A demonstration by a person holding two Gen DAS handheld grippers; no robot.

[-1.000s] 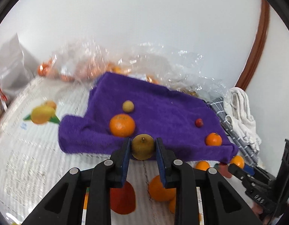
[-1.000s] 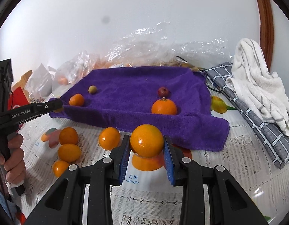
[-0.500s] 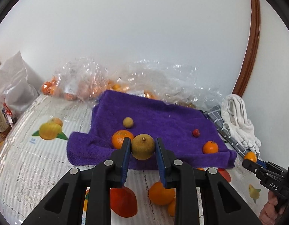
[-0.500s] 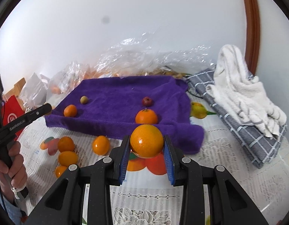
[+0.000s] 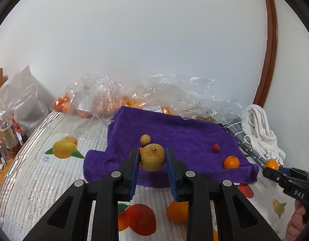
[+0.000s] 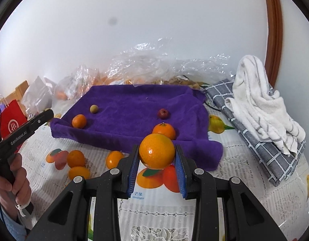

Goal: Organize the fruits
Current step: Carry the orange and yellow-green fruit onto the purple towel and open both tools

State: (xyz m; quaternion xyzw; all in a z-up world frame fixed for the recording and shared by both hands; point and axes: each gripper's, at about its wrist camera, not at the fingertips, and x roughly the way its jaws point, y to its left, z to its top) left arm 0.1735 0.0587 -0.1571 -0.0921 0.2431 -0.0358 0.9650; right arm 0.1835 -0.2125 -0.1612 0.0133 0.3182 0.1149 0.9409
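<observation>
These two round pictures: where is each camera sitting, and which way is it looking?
Left wrist view: rides on the left claw, looking along it at a brownish-green fruit it grips, purple towel beyond; the other claw shows at right.
Right wrist view: rides on the right claw, gripping an orange; a hand shows at left.
Both share the towel and the small red fruit.

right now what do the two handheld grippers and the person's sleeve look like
Both the left gripper and right gripper are matte black plastic with silver rivets and blue ribbed pads. White lettering marks their sides. The sleeve is light blue.
</observation>
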